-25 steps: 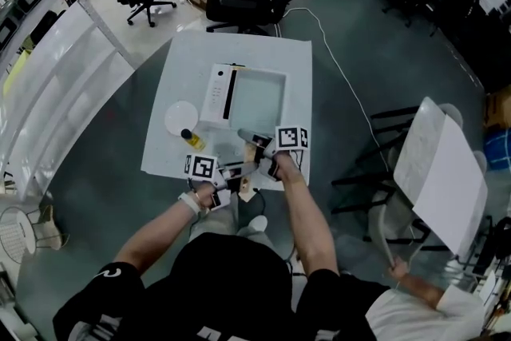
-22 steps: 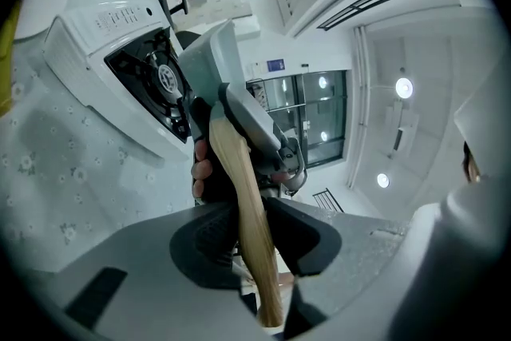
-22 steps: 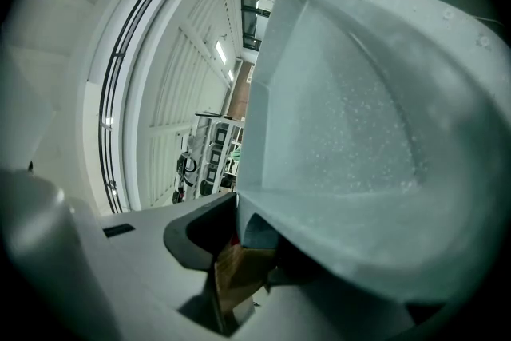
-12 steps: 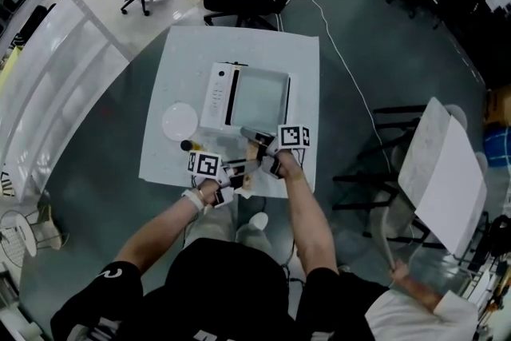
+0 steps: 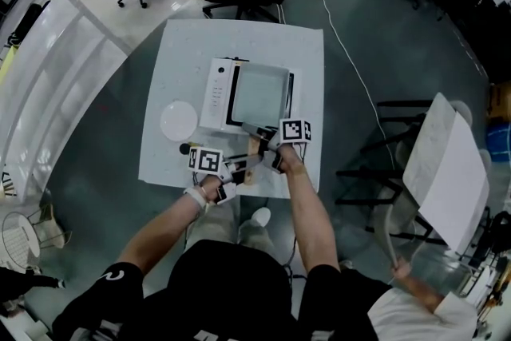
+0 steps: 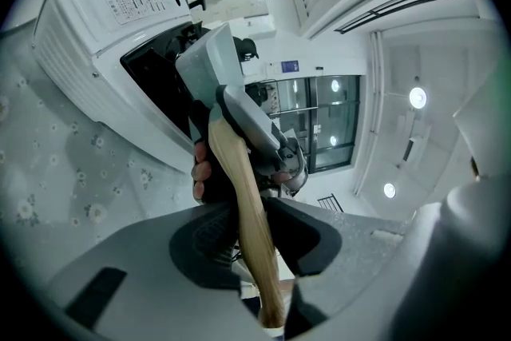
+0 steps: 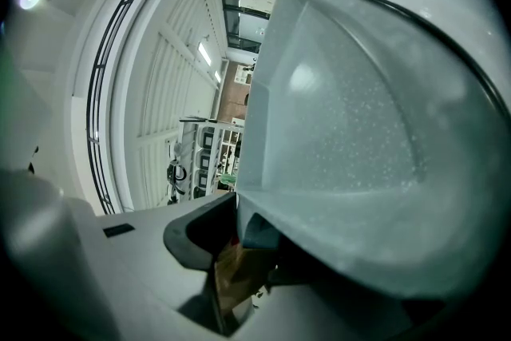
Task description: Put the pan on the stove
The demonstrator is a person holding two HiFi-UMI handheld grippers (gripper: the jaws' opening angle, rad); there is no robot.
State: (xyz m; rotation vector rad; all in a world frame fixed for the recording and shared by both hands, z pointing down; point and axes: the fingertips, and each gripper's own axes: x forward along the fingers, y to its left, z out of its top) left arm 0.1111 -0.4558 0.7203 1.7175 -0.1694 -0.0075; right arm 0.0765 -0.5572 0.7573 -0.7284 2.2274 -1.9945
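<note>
**Pan held over the stove by its handle, both grippers engaged**

The pan (image 5: 260,90), square and pale grey, lay over the dark cooking surface of the white stove (image 5: 214,94), just above the centre of the head view. No view showed whether its base rested on the stove. Its wooden handle (image 5: 248,169) ran down and to the left, toward the near edge of the white table (image 5: 185,44).

The left gripper (image 5: 235,171) had its jaws narrowed onto the end of the wooden handle (image 6: 239,196), both pads pressing its sides, as the left gripper view (image 6: 246,245) showed. The right gripper (image 5: 264,146) clamped the same handle farther up, close to the pan body. In the right gripper view (image 7: 238,261) the brown wood (image 7: 234,277) sat between the jaws and the pan wall (image 7: 343,132) filled the right of the frame.

A round white plate (image 5: 179,120) lay on the table left of the stove, apart from it.
</note>
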